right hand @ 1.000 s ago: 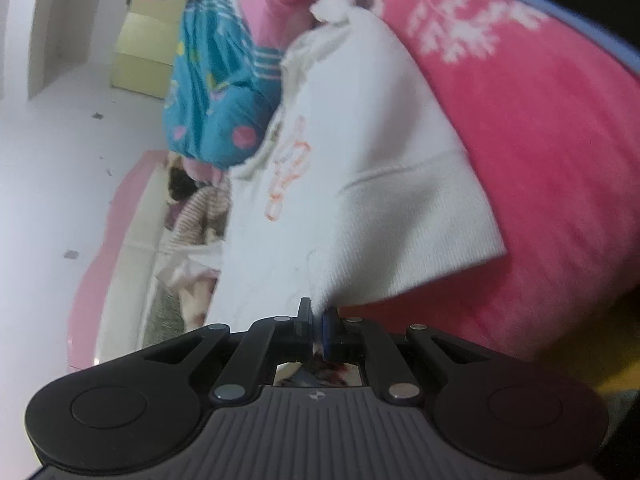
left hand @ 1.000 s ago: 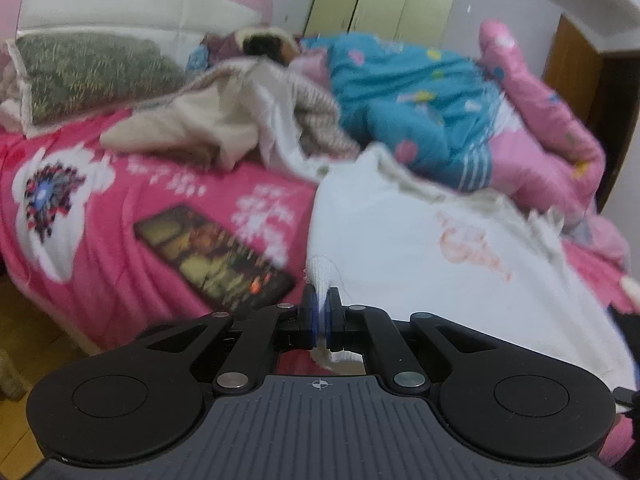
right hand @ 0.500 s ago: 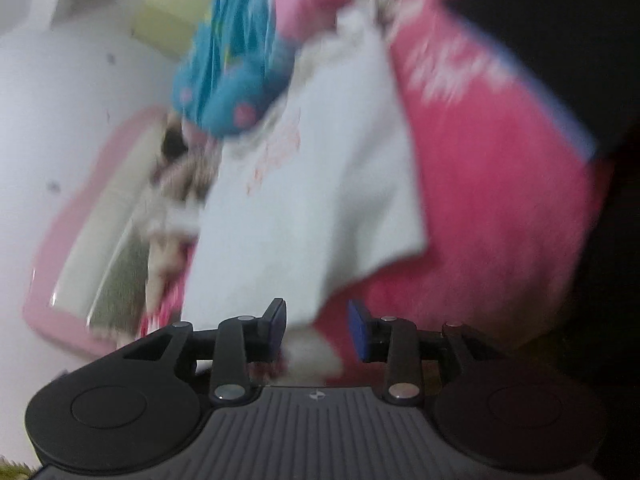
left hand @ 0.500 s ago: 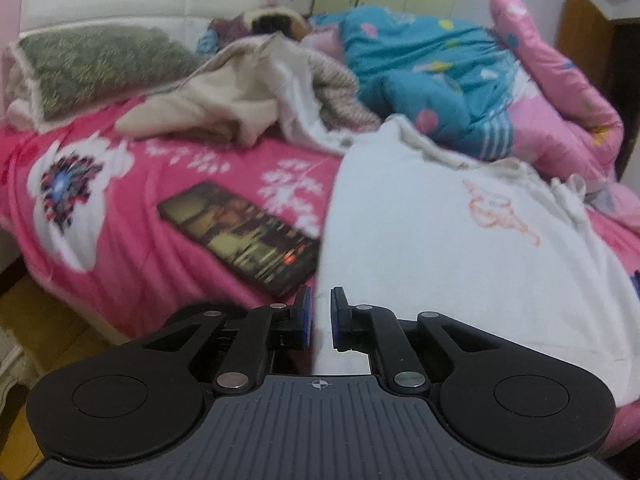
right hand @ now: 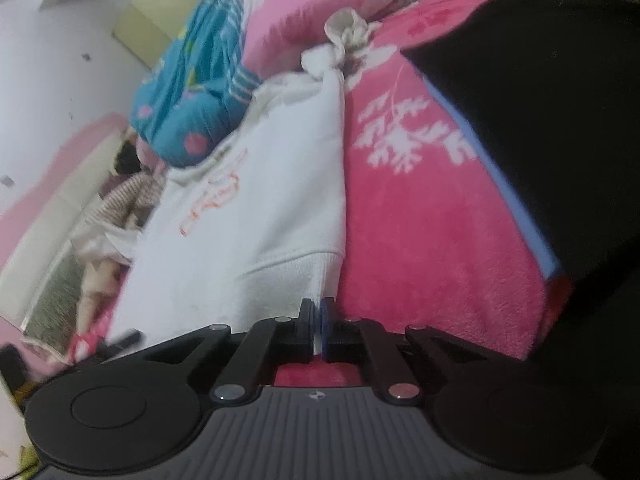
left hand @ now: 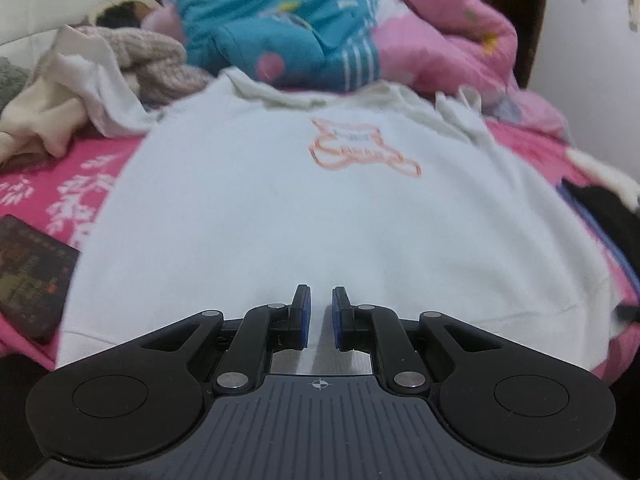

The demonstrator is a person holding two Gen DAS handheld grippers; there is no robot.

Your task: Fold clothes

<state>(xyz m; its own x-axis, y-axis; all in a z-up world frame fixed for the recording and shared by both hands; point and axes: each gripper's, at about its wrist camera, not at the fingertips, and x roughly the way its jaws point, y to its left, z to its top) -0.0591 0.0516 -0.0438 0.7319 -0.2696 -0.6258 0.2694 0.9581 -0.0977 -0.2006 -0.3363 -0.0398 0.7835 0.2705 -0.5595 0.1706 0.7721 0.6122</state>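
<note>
White knit fabric is filling most of the left wrist view: a white sweatshirt (left hand: 304, 216) with an orange outline drawing on its chest is lying spread flat on the pink flowered blanket (left hand: 44, 184) of the bed, its ribbed hem nearest the cameras. The left hand-held gripper (left hand: 319, 304) is hovering over the hem with a narrow gap between its blue pads; nothing is being held, and its jaws have just been parting from the fabric. In the right wrist view, the right hand-held gripper (right hand: 317, 320) is sitting at the hem's corner of the sweatshirt (right hand: 256, 216), its jaws having just been closing and now pressed together; a thin sliver of pale fabric seems to be caught between the pads, though I cannot tell this for certain. A dark book (left hand: 28, 276) is lying on the blanket just beside the sweatshirt's edge. Beyond the collar, a blue and pink quilt (left hand: 288, 28) and a heap of beige clothes (left hand: 100, 80) are piled. A black garment (right hand: 560, 120) is lying on the blanket to the other side.
</note>
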